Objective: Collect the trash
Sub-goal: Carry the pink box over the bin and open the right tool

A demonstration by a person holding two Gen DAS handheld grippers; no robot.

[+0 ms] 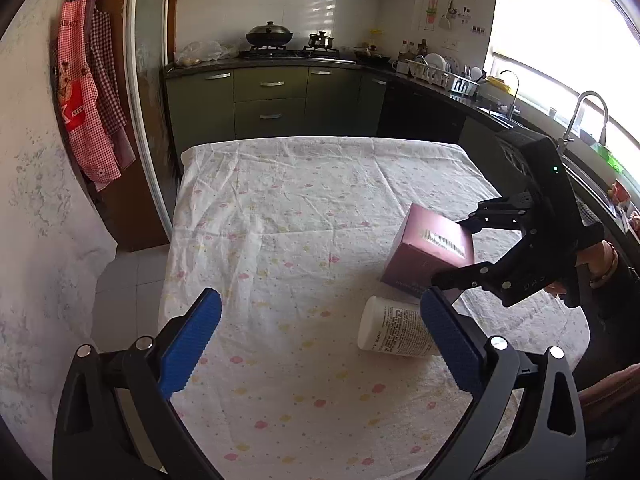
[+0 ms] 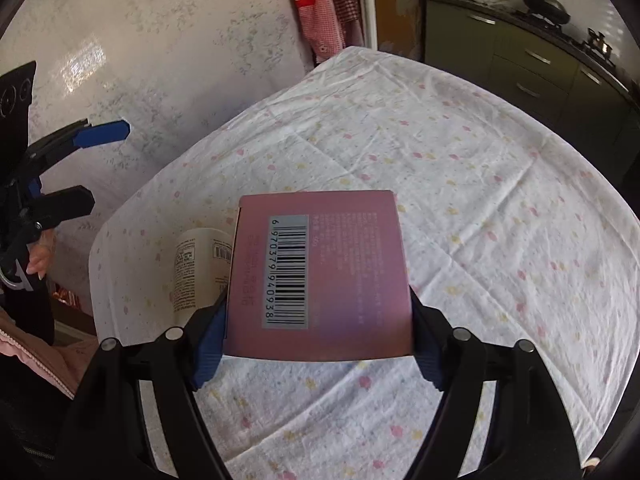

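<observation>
A pink box (image 2: pixel 332 264) with a barcode on its upper face sits between the blue pads of my right gripper (image 2: pixel 320 316), which is shut on its two sides. In the left wrist view the pink box (image 1: pixel 424 256) tilts over the tablecloth, with the right gripper (image 1: pixel 452 252) around it. A white bottle (image 1: pixel 396 332) lies on its side just in front of the box, beside my left gripper's right fingertip. The left gripper (image 1: pixel 320 304) hovers open over the cloth with nothing between its fingers. The bottle (image 2: pixel 200 264) shows partly behind the box's left edge.
A flowered white cloth (image 1: pixel 300 220) covers the table. Green cabinets (image 1: pixel 272 108) and a stove stand beyond its far edge, and a counter with a sink (image 1: pixel 588 120) runs along the right. Aprons (image 1: pixel 88 112) hang on the left. A hand (image 1: pixel 596 260) holds the right gripper.
</observation>
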